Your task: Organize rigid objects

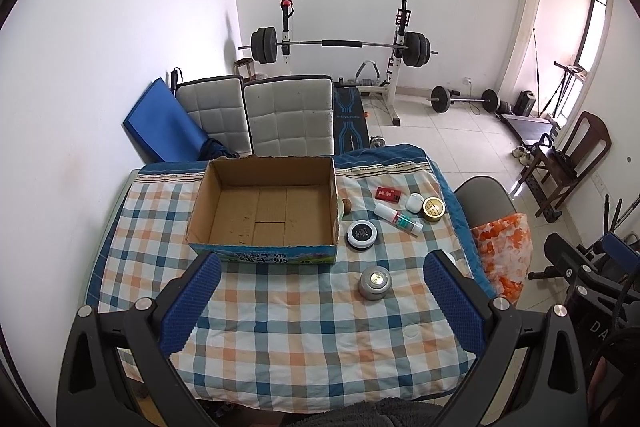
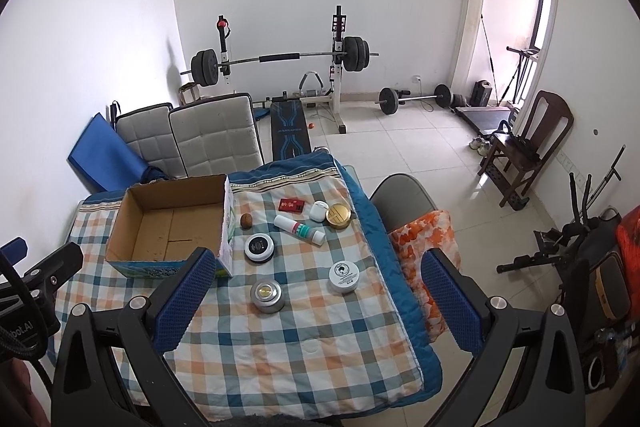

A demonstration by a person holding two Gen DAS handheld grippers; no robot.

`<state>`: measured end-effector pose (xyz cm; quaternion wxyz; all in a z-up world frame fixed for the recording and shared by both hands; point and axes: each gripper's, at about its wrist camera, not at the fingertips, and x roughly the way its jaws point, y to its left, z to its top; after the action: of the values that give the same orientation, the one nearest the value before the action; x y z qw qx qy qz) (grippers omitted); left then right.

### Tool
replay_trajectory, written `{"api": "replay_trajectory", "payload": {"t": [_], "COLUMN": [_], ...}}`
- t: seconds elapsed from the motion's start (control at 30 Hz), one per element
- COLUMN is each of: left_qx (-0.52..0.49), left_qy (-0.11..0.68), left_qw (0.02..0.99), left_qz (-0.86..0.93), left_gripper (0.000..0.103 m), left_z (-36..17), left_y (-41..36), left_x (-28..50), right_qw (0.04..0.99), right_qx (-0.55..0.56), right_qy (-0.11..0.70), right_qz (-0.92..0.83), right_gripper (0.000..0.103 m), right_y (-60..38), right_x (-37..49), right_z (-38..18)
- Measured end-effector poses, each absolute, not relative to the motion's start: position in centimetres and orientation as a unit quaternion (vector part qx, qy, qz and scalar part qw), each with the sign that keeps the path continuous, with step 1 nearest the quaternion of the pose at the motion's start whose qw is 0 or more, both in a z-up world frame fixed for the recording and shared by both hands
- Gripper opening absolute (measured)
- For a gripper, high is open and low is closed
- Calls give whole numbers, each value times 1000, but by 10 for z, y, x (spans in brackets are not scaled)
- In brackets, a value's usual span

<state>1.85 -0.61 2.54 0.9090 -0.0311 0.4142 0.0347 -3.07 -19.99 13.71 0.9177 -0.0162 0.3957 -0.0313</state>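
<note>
nothing is sorted yet, as far as the views show: the open brown cardboard box with a blue printed base (image 1: 262, 207) sits empty on the checked quilt covering the tabletop (image 1: 304, 331). all the items lie right of the box: a small brown nut-like ball (image 2: 246, 221) just beside its wall, a black-lidded round jar (image 1: 361, 233), a grey metal tin (image 1: 375, 282) nearer the cameras, a flat red packet (image 1: 387, 194), a white tube with green and red bands (image 1: 398, 219), a white earbud case (image 1: 415, 203), a gold-lidded jar (image 1: 433, 208) and a white-labelled jar (image 2: 344, 277). the left gripper (image 1: 322, 301) and the right gripper (image 2: 316, 297) hover spread wide, holding nothing. the box's tall walls would call for lifting each item over, i judge.
</note>
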Motion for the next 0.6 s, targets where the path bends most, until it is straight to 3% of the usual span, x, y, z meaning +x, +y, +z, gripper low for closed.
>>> {"api": "replay_trajectory", "payload": {"t": [0.27,0.6], "left_qx": [-32,-19], "left_qy": [432,515], "left_qw": [901,857], "left_qz": [19,-24], "left_gripper": [103,103], "left_z": [14,-74], "left_y": [-8,-5], "left_x": [41,156], "right_qw": [909,862], "right_qx": [-4,19], "right_qy": [415,502], "right_qz": [-35,-74], "right_gripper": [103,103], "right_y": [-194,-212], "right_x": [-18,73], "right_z": [123,50]}}
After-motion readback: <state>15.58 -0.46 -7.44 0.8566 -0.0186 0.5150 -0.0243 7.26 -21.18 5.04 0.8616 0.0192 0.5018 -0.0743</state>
